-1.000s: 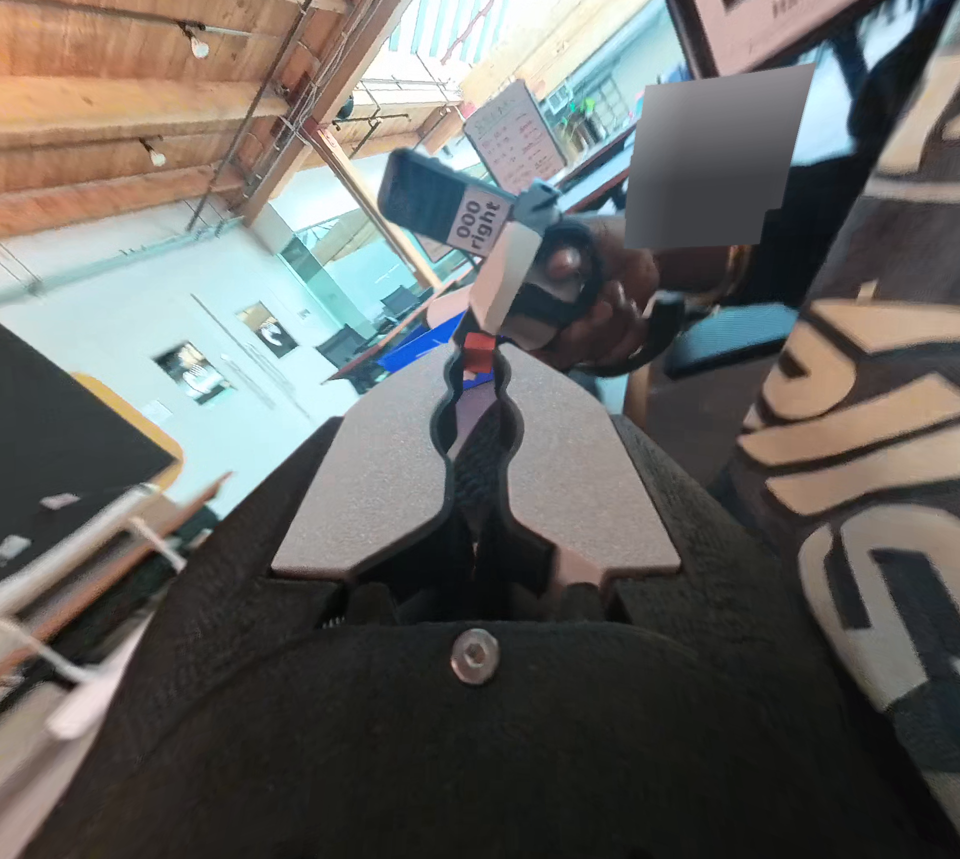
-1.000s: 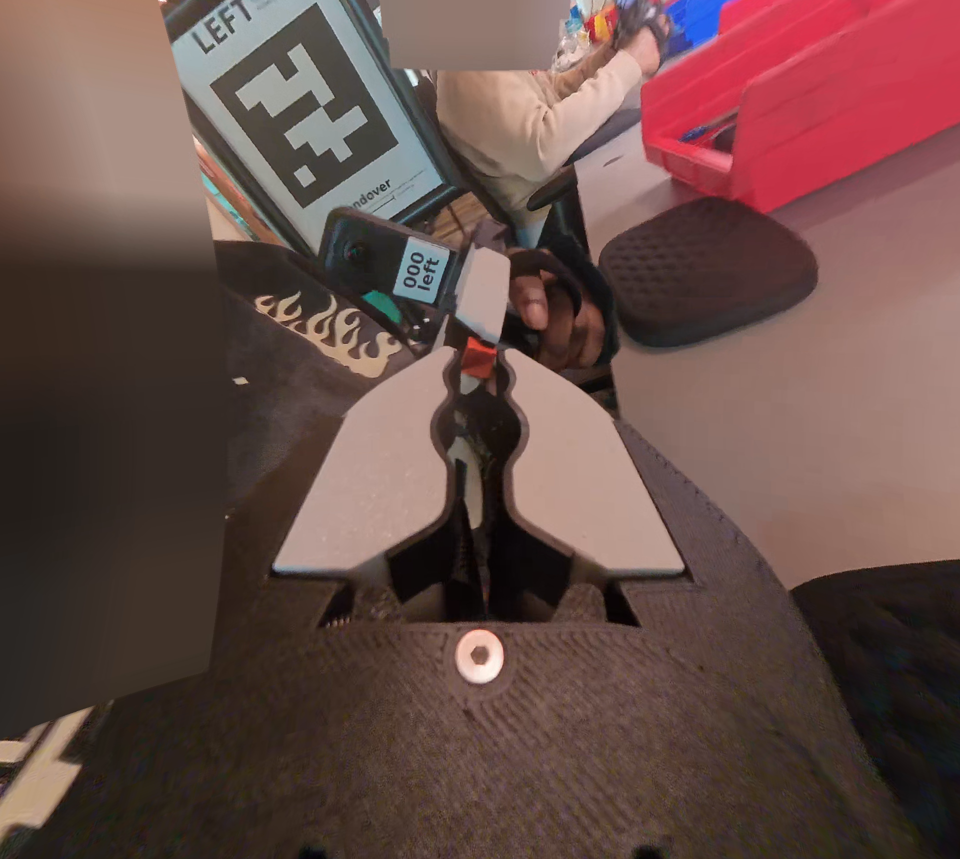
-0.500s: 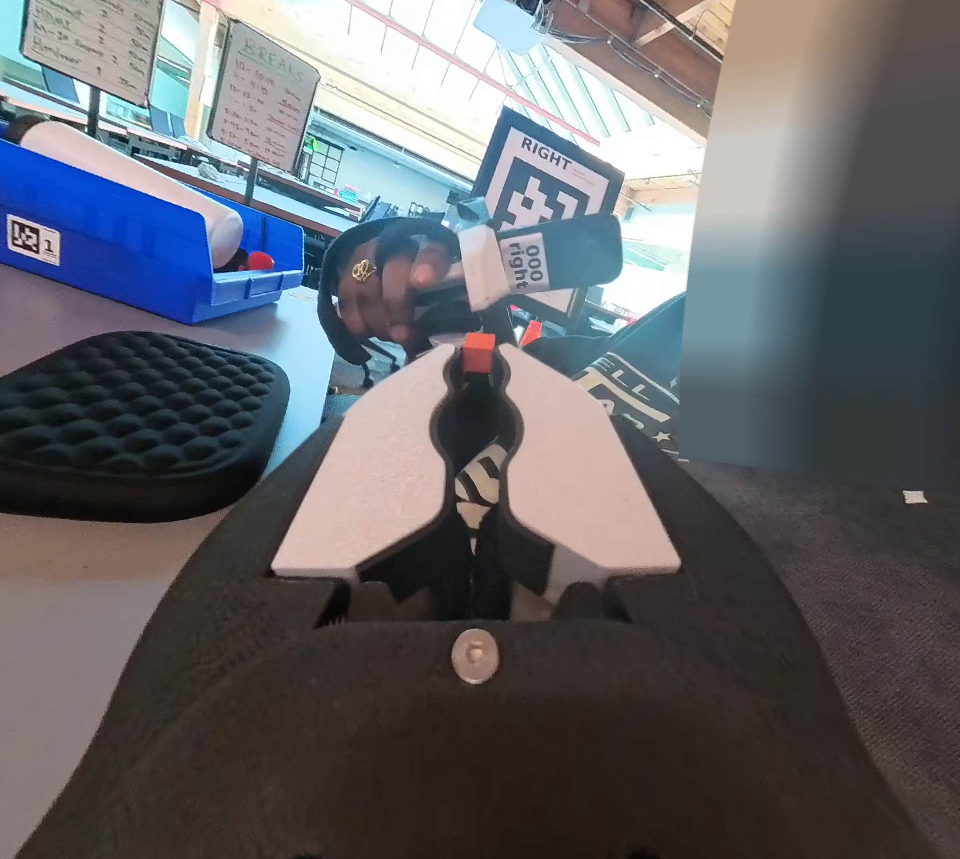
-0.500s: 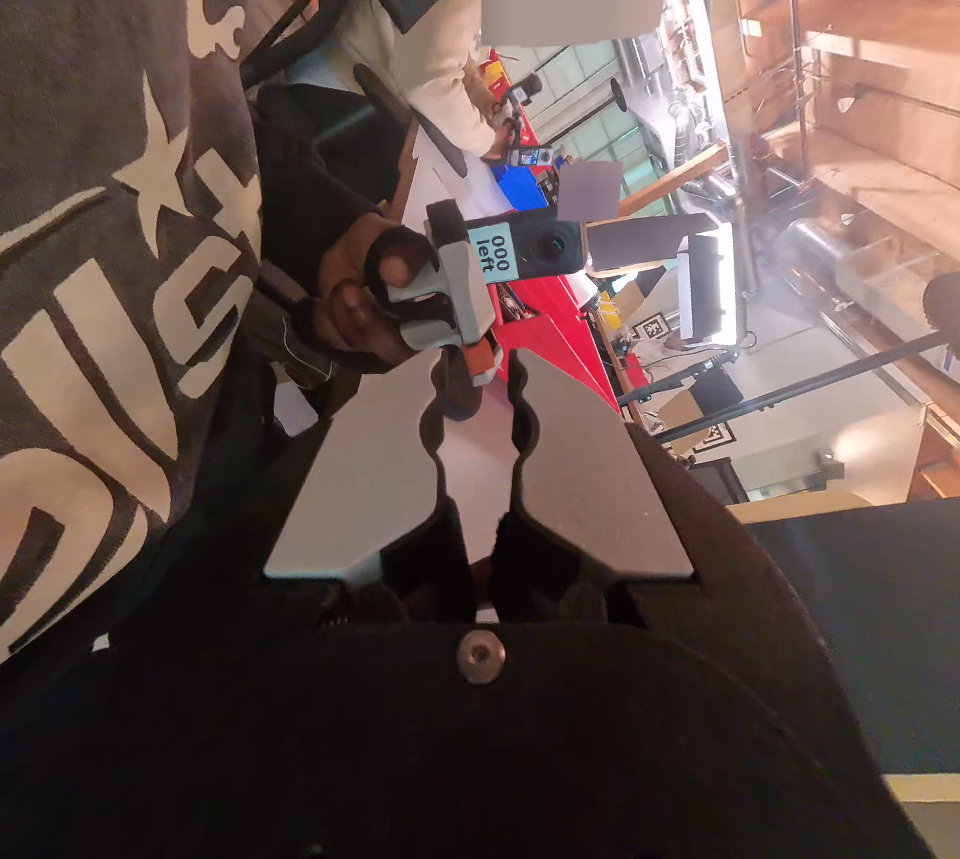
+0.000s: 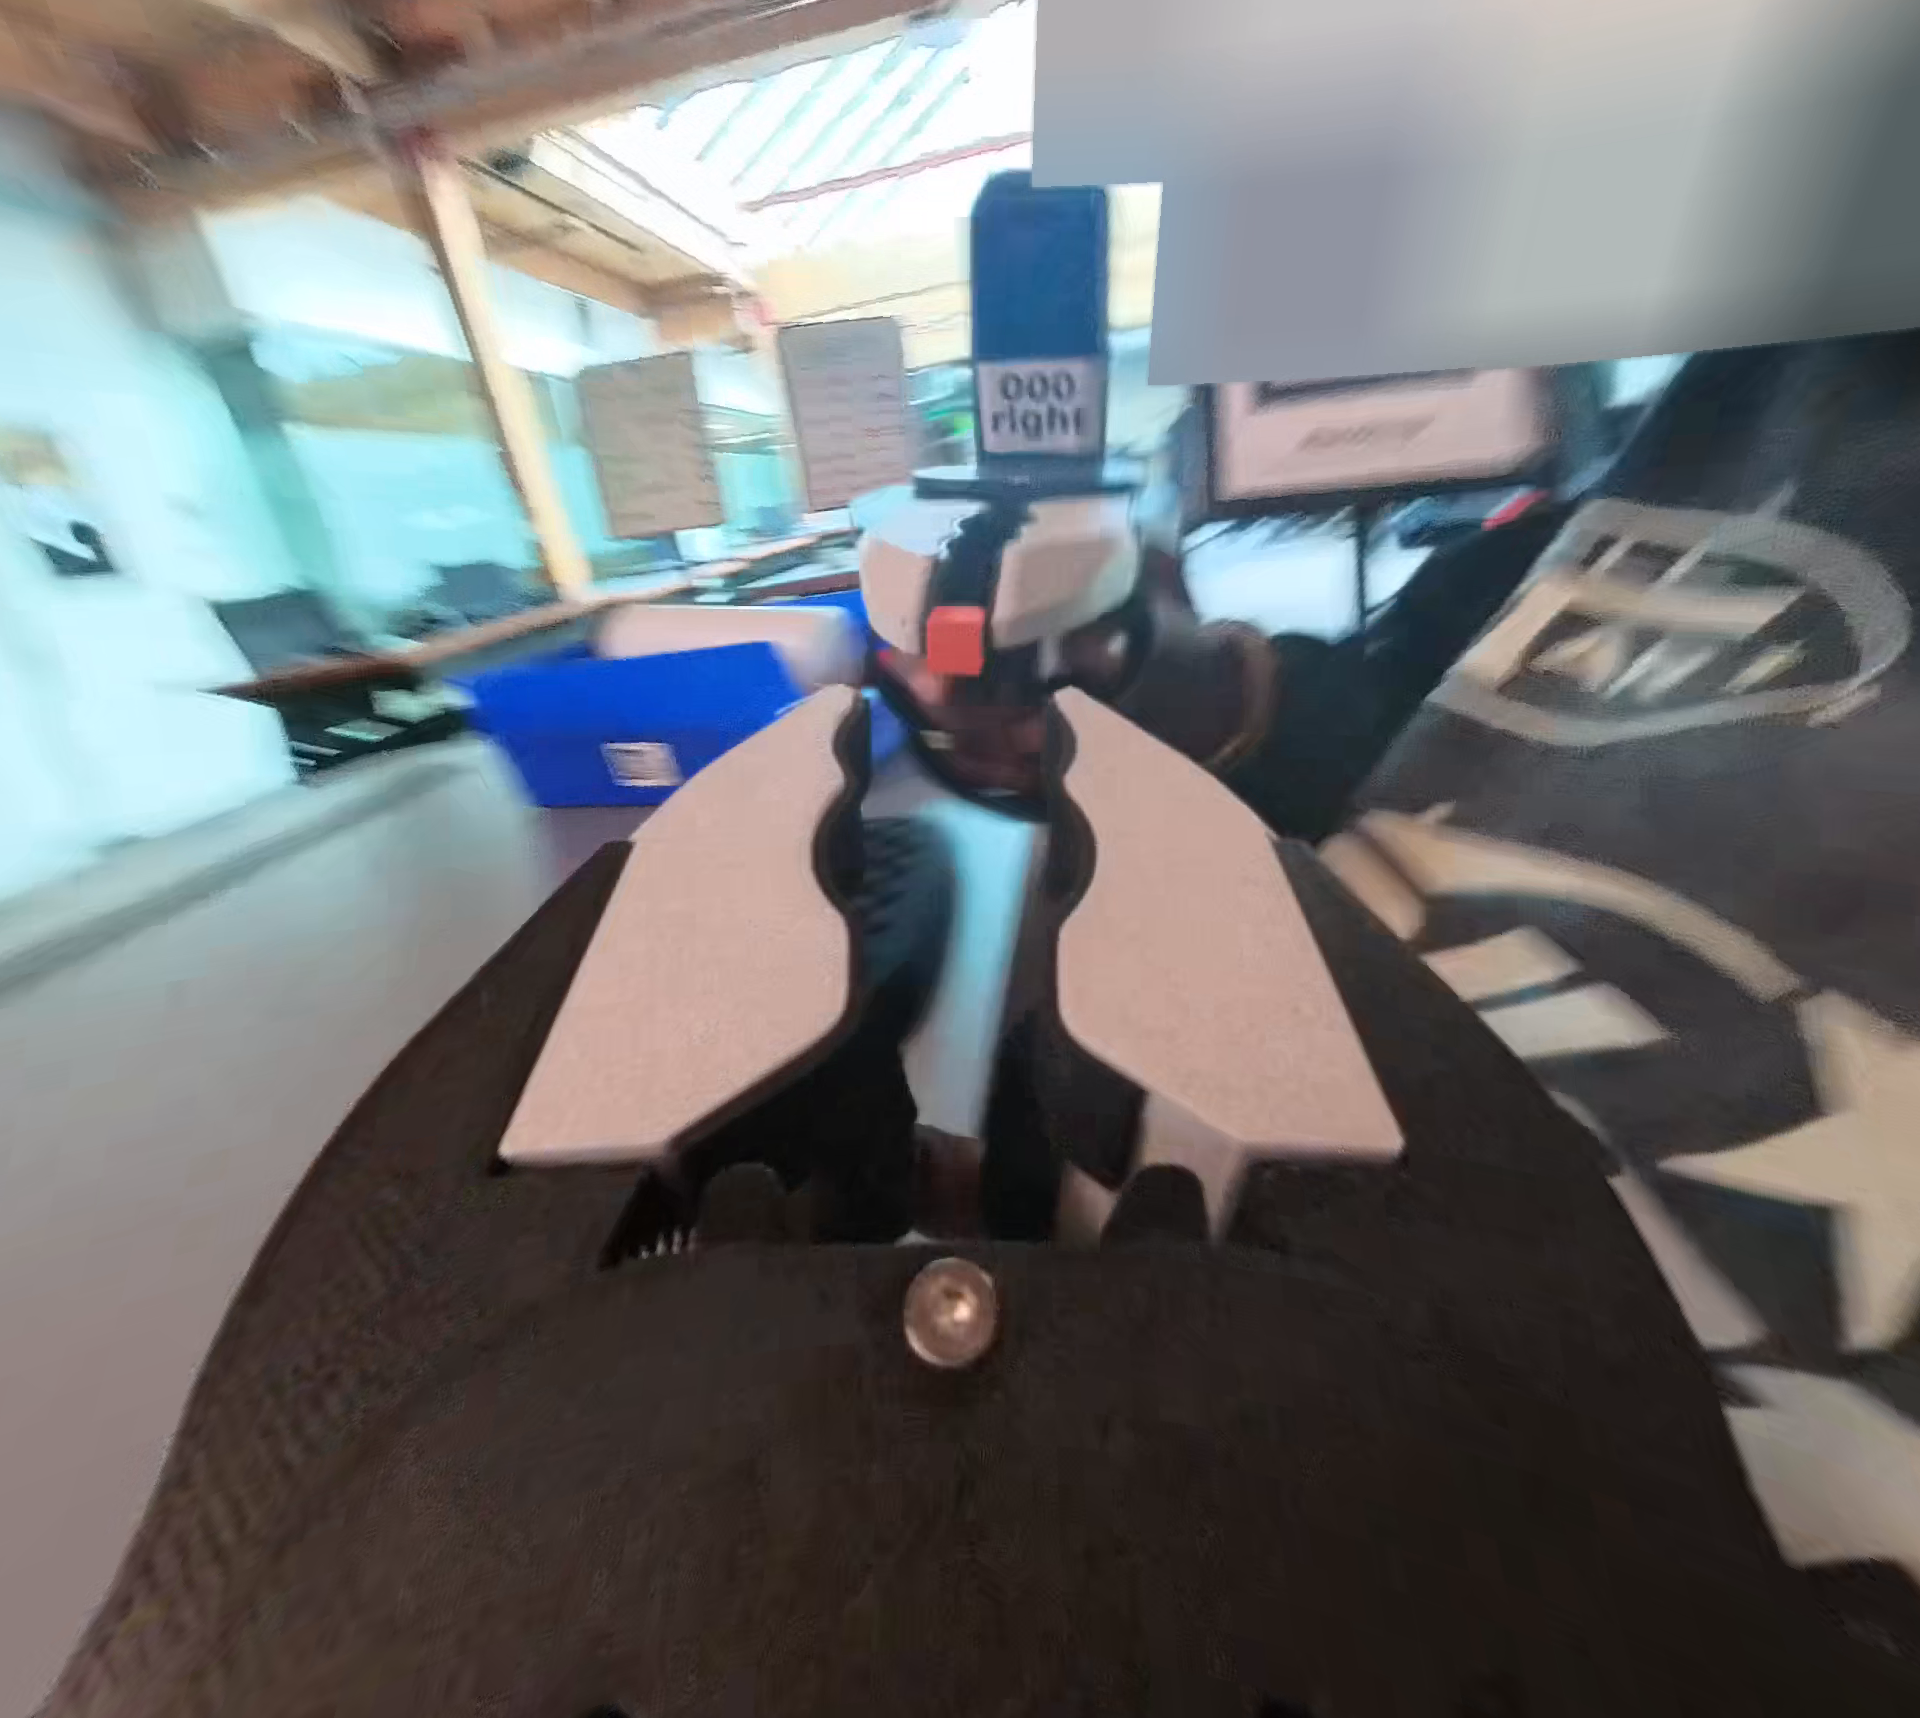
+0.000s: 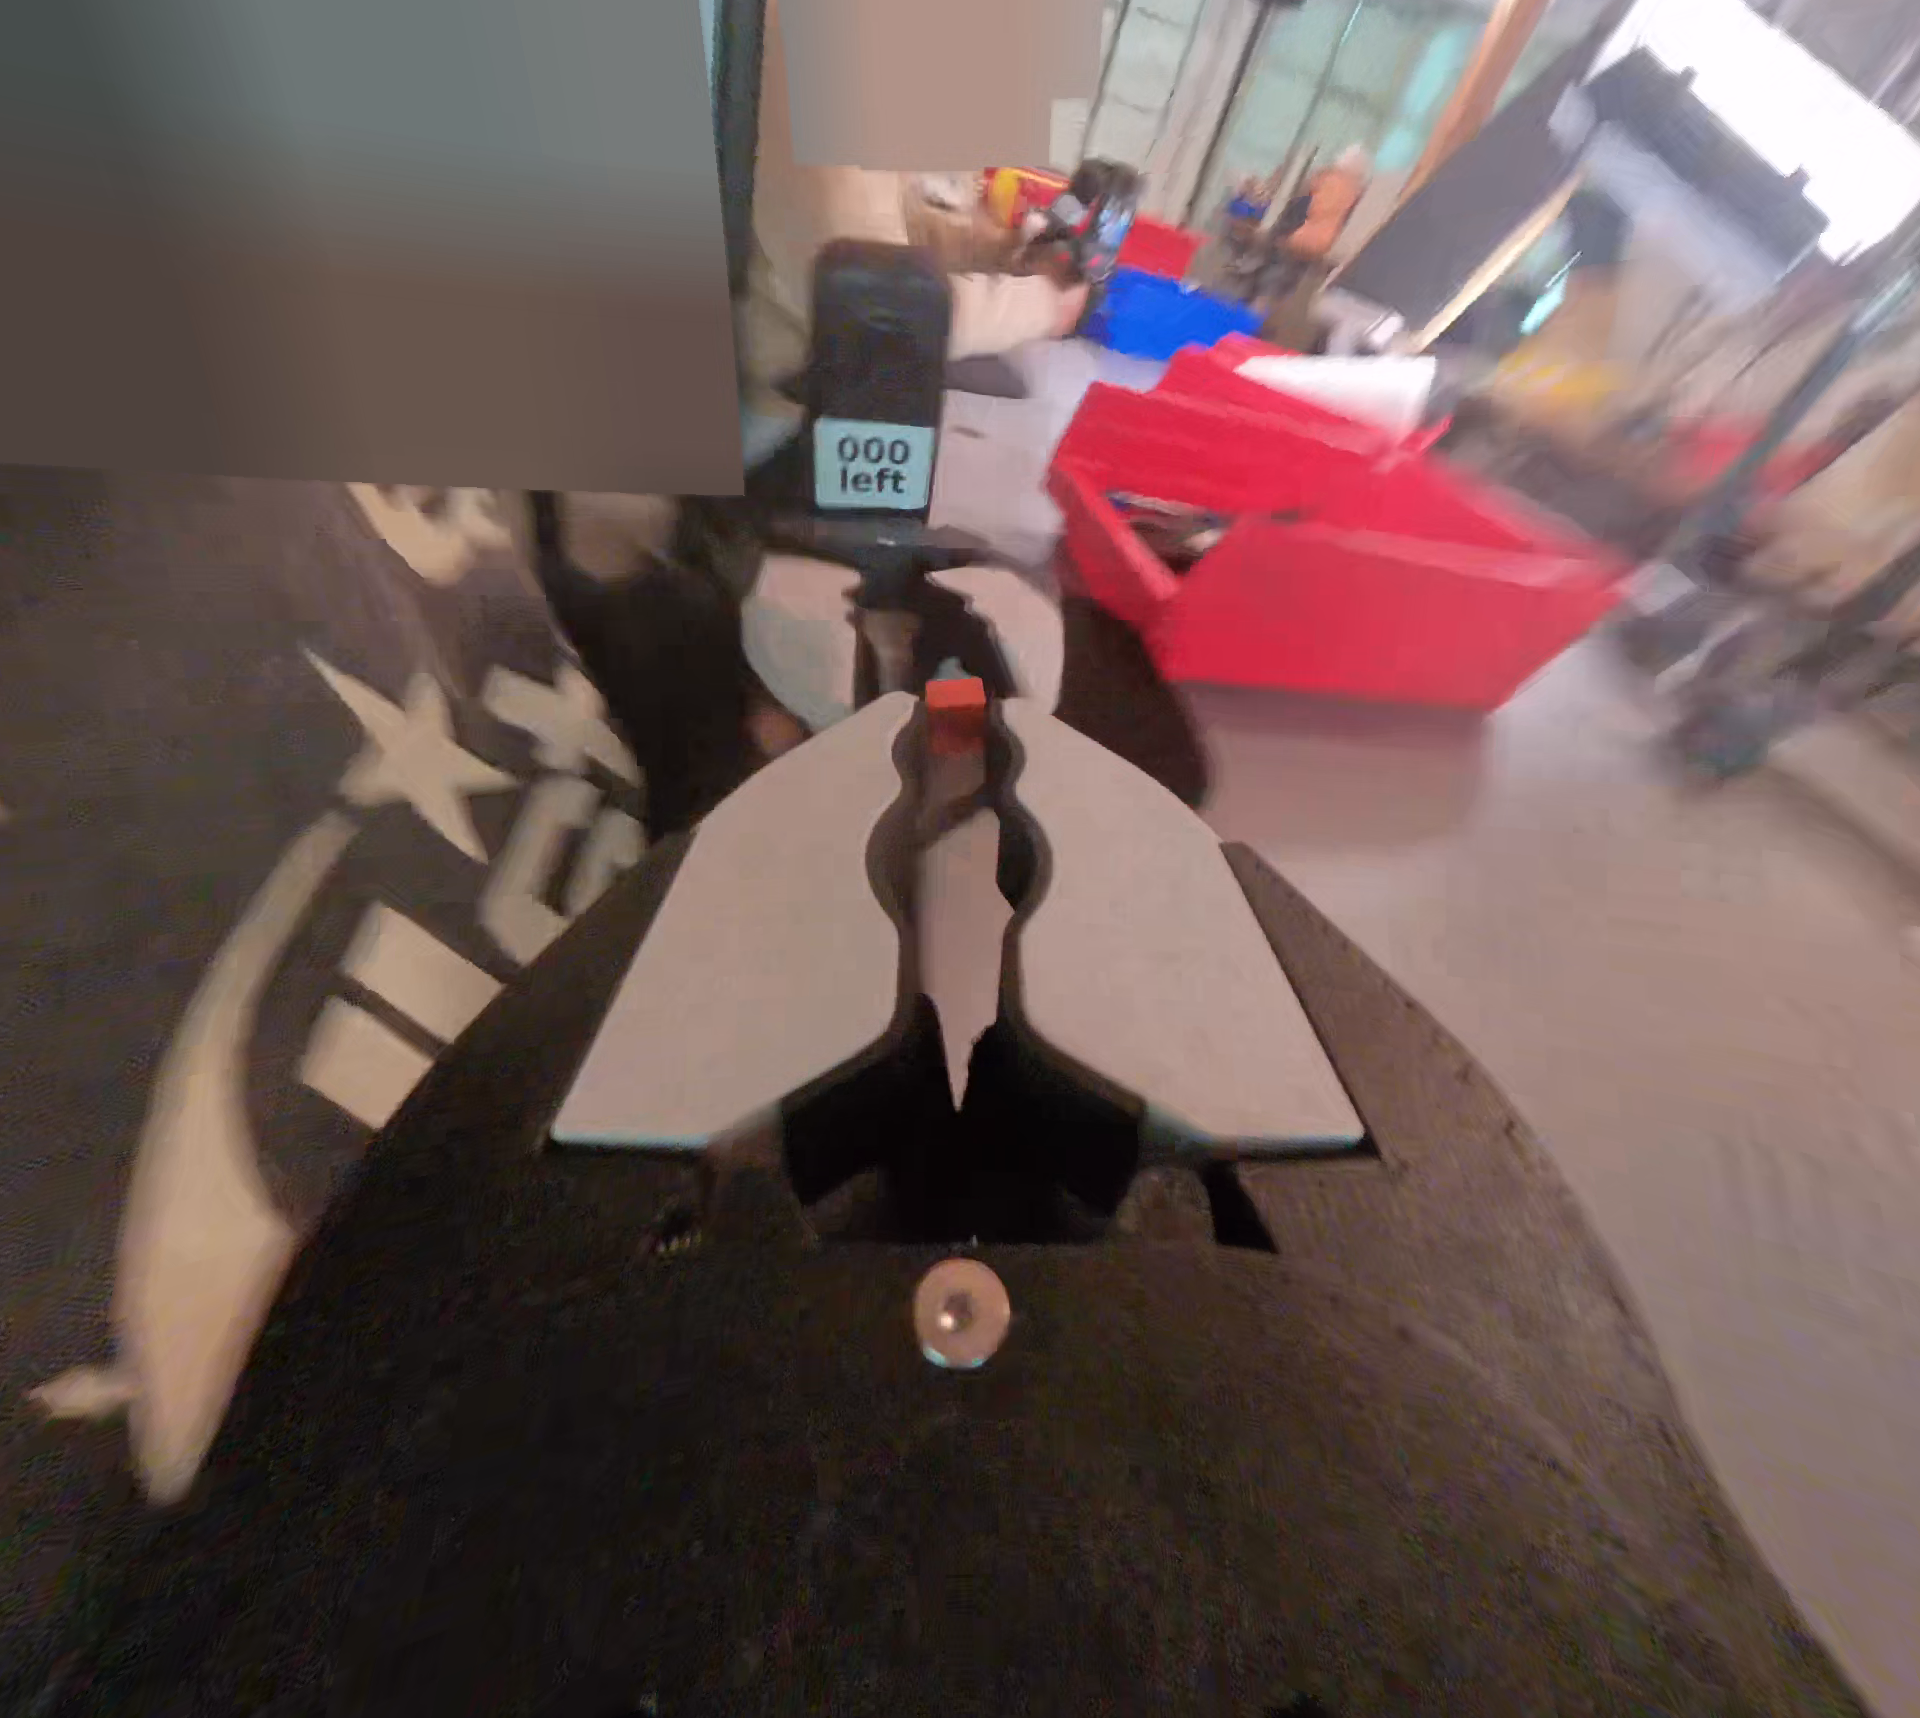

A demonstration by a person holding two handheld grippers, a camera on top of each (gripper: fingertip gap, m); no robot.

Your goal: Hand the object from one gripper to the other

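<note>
The right gripper [image 6: 954, 712] holds the small red cube [image 6: 954, 716] clamped at the very tips of its fingers; gripping at the tips leaves part of the cube exposed beyond the jaws for the other tool to reach; in the left wrist view the same cube [image 5: 955, 638] sits between the right gripper's tips, ahead of and above the left gripper [image 5: 954, 712]; the left gripper's fingers stand apart with nothing between them, and no contact with the cube is visible; the two grippers face each other nose to nose, presumably to keep both jaw planes aligned on the cube; judged state: the cube rests with the right gripper alone; motion blur limits finer detail
</note>
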